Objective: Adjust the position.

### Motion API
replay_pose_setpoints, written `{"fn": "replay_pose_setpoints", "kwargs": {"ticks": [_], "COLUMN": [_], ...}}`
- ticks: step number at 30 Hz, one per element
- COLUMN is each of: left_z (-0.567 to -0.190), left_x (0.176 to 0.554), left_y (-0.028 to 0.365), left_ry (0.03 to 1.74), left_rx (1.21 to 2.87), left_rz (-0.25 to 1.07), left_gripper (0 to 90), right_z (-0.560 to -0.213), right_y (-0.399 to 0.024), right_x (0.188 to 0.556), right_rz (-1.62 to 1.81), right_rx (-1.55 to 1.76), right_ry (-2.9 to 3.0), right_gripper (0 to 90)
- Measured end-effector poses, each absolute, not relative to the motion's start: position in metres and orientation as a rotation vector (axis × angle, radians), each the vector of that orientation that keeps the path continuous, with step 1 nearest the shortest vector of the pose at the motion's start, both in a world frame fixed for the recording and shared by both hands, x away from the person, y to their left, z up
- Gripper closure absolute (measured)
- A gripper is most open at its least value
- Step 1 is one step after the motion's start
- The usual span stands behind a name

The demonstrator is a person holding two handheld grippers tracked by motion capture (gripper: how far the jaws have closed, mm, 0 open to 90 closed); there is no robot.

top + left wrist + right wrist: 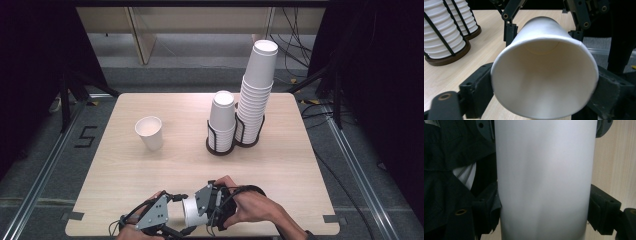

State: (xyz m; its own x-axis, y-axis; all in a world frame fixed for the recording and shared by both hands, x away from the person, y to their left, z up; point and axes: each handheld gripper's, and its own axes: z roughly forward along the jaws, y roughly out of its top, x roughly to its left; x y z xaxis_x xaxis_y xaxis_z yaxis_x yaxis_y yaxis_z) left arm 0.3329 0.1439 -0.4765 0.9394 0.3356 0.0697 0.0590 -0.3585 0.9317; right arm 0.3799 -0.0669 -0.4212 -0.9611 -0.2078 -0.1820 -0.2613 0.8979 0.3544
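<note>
Paper cup lies on its side in the air just above the near edge of the tabletop, held between the two grippers. In the left gripper view the cup shows its open mouth toward the camera, rim slightly ovalled, a black jaw against the wall on either side; left gripper judged to be gripping the mouth end, though lightly. In the right gripper view the cup wall runs straight up the frame with a jaw pad pressed on each flank, so the right gripper is clenched on the cup body near its base end.

Further out: one single cup stands upright, mouth up, on the left half of the tabletop, well apart from the hands. Two wire holders carry inverted stacks at the centre-right: the shorter stack in front and the taller stack just behind and beside it, bases touching or nearly so.

Progress, as judged: a cup is off the stacks and in hand, apparently mid-transfer from one gripper to the other. One cup already set out. Left to do: complete the hand-over, turn the cup upright, set it down.
</note>
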Motion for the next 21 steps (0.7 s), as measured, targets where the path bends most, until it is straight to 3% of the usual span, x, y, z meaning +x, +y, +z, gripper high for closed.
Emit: {"fn": "replay_pose_setpoints", "kwargs": {"ticks": [5, 8, 21], "left_z": [-0.477, -0.475, -0.476], "left_x": [0.336, 0.337, 0.340], "left_y": [0.148, 0.151, 0.153], "left_ry": [0.373, 0.388, 0.476], "left_rx": [1.836, 1.748, 1.708], "left_rz": [0.298, 0.278, 0.235], "left_gripper": [3.3, 10.3, 6.0], "right_z": [-0.418, -0.413, -0.416], "right_y": [-0.070, -0.075, -0.092], "right_x": [0.383, 0.390, 0.406], "right_rz": [0.626, 0.726, 1.072], "right_rx": [-0.362, -0.361, -0.279], "right_ry": [2.891, 2.878, 2.894], "right_gripper": [23.8, 23.8, 23.5]}}
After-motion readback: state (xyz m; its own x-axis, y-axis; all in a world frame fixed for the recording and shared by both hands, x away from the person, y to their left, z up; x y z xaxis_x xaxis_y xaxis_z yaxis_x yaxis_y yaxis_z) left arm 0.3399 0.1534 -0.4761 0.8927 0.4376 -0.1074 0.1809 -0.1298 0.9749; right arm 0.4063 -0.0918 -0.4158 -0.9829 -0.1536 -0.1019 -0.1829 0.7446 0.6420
